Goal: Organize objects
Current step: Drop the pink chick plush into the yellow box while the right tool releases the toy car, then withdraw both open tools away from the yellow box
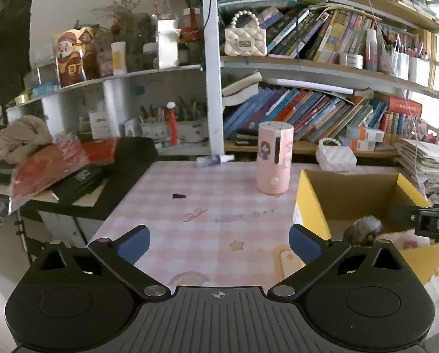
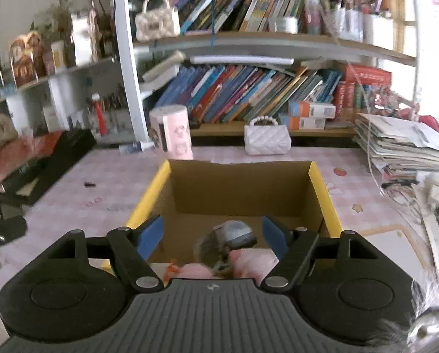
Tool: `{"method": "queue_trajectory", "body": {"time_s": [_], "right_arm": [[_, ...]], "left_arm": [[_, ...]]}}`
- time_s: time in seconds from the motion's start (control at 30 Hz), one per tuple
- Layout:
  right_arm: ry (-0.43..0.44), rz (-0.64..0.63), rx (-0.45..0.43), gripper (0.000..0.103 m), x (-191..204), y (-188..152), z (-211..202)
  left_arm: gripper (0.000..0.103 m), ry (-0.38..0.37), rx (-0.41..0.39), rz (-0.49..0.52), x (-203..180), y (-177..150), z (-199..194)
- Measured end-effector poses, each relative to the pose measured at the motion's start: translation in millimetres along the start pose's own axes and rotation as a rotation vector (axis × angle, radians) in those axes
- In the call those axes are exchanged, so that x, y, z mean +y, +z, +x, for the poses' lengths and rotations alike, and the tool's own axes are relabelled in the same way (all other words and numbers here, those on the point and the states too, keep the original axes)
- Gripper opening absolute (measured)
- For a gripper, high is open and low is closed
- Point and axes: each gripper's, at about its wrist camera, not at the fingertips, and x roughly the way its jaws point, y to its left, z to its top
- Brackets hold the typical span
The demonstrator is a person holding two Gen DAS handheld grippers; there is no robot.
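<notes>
One cardboard box (image 2: 240, 188) with yellow flaps sits on the pink checked worktop (image 1: 207, 206), holding a grey furry toy (image 2: 228, 241) on something pink. The right claw (image 2: 212, 235) hangs wide above it; the left claw (image 1: 219, 244) gapes empty beside the box.

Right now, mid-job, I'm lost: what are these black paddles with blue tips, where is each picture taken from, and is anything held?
Both pictures come from cameras mounted on hand-held grippers, looking forward along their two fingers. The black arms with blue pads are those fingers.

The left gripper hangs over the pink checked table, jaws wide, nothing between them. Ahead stand a pink cylinder, a white quilted purse and a small dark bit.

The right gripper is over the open yellow cardboard box, jaws open. A furry grey-brown toy lies in the box on something pink; the pads do not press it, so nothing is held.

Bookshelves fill the background.
</notes>
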Motion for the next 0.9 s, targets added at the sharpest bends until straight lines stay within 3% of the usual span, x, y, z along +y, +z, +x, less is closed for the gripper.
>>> {"method": "queue_trajectory", "body": {"time_s": [0.2, 0.5, 0.9], "right_arm": [[-0.028, -0.01, -0.002, 0.081, 34, -31, -36], [-0.09, -0.033, 0.012, 0.103, 69, -78, -71], [-0.133, -0.065, 0.107, 0.103, 82, -114, -87]], "left_arm": [[0.102, -0.03, 0.024, 0.003, 16, -23, -25], [0.102, -0.014, 0.07, 0.043, 28, -61, -50], [0.102, -0.002, 0.129, 0.061, 28, -88, -66]]}}
